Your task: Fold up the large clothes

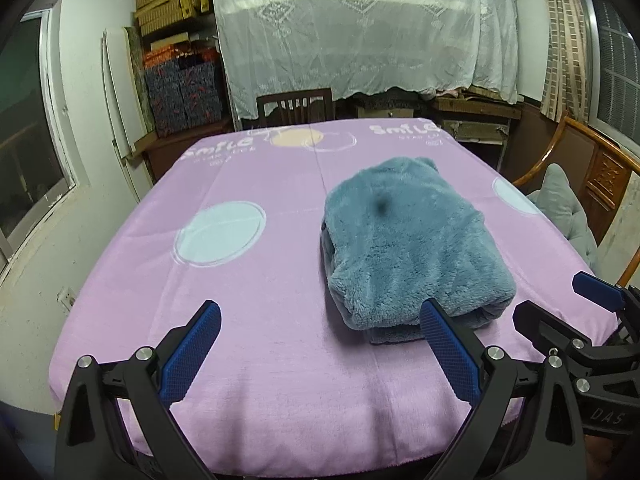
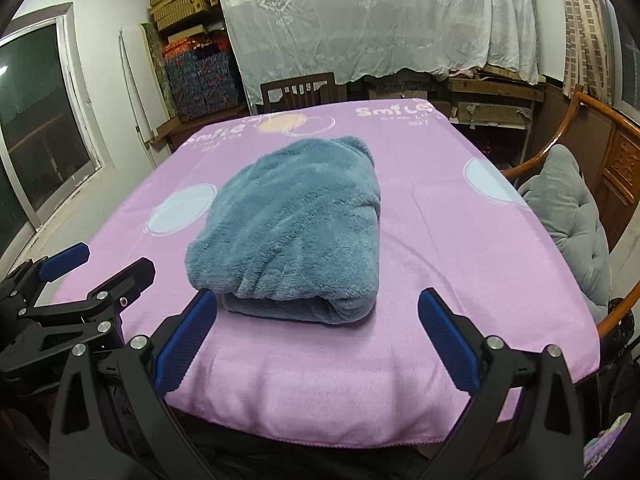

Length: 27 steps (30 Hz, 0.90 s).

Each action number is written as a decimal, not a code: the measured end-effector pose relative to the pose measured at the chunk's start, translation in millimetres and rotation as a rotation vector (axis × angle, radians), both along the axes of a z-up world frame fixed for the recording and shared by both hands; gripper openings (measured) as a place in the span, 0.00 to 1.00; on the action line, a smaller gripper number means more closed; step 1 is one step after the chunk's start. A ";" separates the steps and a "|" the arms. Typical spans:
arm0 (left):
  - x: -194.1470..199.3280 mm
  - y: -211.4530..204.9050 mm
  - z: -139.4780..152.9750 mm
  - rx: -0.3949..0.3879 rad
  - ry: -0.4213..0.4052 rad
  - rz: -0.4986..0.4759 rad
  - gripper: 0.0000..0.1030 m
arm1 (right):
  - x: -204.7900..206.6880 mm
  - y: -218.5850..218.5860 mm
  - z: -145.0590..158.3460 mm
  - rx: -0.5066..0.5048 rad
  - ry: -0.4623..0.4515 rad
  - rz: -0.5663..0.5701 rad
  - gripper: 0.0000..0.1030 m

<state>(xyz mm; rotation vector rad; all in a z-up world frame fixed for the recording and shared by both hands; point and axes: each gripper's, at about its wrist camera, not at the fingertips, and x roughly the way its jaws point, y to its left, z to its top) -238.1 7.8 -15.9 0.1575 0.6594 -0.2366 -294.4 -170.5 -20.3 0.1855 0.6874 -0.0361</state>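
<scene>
Most of the folding appears to be done: the blue-grey fleece garment (image 2: pixel 292 224) is seen as a compact, thick bundle with several layers stacked at its near edge, lying on the pink blanket (image 2: pixel 460 248) that covers the table. No sleeve or loose flap is seen trailing out of the bundle, though its far side is hidden by its own bulk. What may be left is judged to be little, perhaps a last tidying or squaring of the stack, or nothing at all

Nothing is held by the left gripper (image 1: pixel 320 354); its blue pads (image 1: pixel 192 354) are spread wide above the near part of the blanket. From that view the garment is placed ahead and to the right, its near corner just behind the right-hand pad; whether cloth and pad touch cannot be told

Nothing is held by the right gripper (image 2: pixel 320 344) either, and its jaws are likewise spread wide. The bundle is seen just ahead of it and slightly to the left, apart from the fingers, near the front edge of the table
</scene>
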 end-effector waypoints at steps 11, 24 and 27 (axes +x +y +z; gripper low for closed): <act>30.7 -8.2 -24.6 0.017 0.087 0.011 0.97 | 33.0 -11.1 -25.4 0.035 0.087 0.011 0.95; 43.3 -15.8 -36.8 0.024 0.124 0.010 0.97 | 51.9 -19.9 -36.5 0.049 0.130 0.003 0.95; 43.7 -16.7 -37.5 0.027 0.125 0.012 0.97 | 51.7 -20.5 -38.0 0.048 0.132 0.002 0.95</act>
